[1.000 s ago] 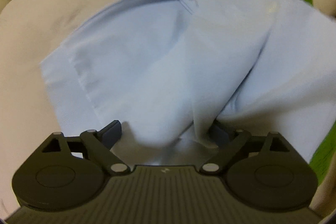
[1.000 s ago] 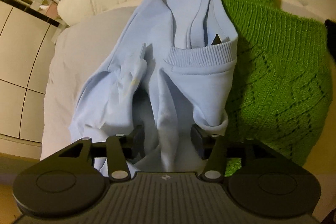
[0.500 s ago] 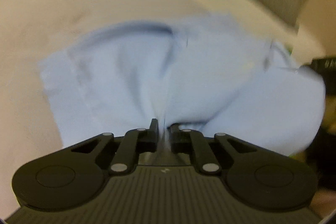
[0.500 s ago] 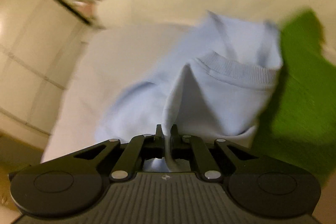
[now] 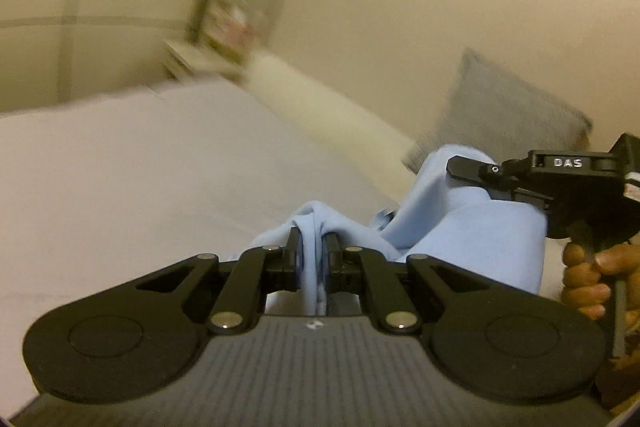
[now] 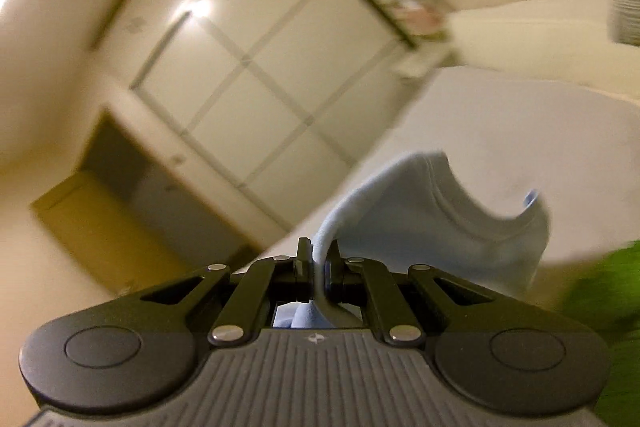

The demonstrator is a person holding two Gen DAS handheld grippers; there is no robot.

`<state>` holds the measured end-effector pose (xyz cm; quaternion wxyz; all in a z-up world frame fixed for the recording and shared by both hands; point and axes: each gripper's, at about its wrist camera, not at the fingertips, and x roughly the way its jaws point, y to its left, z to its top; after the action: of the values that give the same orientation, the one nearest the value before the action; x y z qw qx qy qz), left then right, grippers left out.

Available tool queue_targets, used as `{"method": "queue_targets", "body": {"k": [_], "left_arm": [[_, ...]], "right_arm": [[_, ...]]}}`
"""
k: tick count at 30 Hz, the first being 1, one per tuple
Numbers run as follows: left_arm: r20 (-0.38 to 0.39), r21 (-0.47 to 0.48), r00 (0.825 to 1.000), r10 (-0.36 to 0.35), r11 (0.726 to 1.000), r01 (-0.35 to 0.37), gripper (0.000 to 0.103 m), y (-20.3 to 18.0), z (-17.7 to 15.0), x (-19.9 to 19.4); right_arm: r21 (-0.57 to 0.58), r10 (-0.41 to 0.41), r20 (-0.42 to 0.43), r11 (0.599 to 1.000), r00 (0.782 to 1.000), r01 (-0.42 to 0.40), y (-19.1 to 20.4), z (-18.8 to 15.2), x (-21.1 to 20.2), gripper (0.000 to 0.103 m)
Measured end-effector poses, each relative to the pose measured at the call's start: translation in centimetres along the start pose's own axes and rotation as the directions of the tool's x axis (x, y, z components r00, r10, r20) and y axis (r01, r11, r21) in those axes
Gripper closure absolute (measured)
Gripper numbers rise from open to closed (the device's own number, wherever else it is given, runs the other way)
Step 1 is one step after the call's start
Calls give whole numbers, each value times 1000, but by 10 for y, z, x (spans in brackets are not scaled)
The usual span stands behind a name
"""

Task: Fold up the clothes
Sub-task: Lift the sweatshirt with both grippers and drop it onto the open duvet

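Note:
A light blue sweatshirt hangs lifted above the white bed. My left gripper is shut on a fold of it. In the left wrist view the right gripper shows at the right, held by a hand, with the cloth draped under it. In the right wrist view my right gripper is shut on an edge of the sweatshirt, whose ribbed hem curves off to the right.
A grey pillow and a cream bolster lie at the head of the bed. A green knit garment lies at the right. A white wardrobe and a bedside shelf stand beyond the bed.
Both grippers closed on the sweatshirt and lifted it off the bed. Both cameras have tilted up from the bed toward the wall and wardrobe.

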<state>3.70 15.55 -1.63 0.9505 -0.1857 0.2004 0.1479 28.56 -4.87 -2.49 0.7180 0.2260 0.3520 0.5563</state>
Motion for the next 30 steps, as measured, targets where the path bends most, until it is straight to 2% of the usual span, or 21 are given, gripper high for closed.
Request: {"method": "queue_targets", "body": {"k": [3,5,7,9,10,11,12,13,14,16,18,19,21,26,30], "left_arm": [[79,-57,989,122,991,-118,97,39,-4,-100],[94,-107,969,229,970,-219,97,68,-16,-162],[73,-179,947,311,939,-295,96,96,-32,-209],[16,-242,908,419,883,-403,95,124,-53,-248],[-38,-266,876,481,840,-473,93,141,-65,-264],[-100,-278,842,530,798,-535,91,158,-75,-277],[-158,-286,806,570,755,-590,87,174,-87,-286],[-216,-289,765,607,709,-643,87,190,-99,-295],[-272,-288,720,638,660,-694,87,205,-111,-304],[-354,-290,652,670,585,-758,86,228,-133,-322],[-424,-285,596,682,524,-803,86,241,-152,-337],[-449,-287,582,678,507,-813,86,243,-160,-338],[-469,-294,582,664,504,-812,82,239,-184,-355],[-515,-323,604,608,515,-794,80,216,-215,-367],[-529,-329,620,579,534,-779,73,188,-232,-368]], "right_arm": [[-41,94,-43,995,995,-96,61,-23,28,98],[-62,144,-97,987,985,-150,103,-47,54,97],[-72,161,-171,982,972,-175,139,-81,85,97],[-81,176,-244,976,954,-201,176,-116,116,93],[-84,183,-280,973,942,-214,194,-133,132,88],[-91,165,-320,975,933,-204,209,-152,147,76],[-103,120,-363,981,924,-167,220,-173,161,45],[-124,76,-404,983,912,-137,231,-195,174,35],[-164,31,-436,980,900,-113,244,-218,183,35],[-226,-26,-483,969,875,-96,262,-253,190,36],[-240,-41,-530,965,847,-103,275,-278,188,36],[-243,-50,-549,965,834,-102,278,-286,185,36],[-275,-93,-582,958,808,-88,271,-300,174,36],[-412,-240,-628,910,740,-55,268,-342,116,35],[-476,-290,-644,876,708,-75,270,-354,97,31]]}}
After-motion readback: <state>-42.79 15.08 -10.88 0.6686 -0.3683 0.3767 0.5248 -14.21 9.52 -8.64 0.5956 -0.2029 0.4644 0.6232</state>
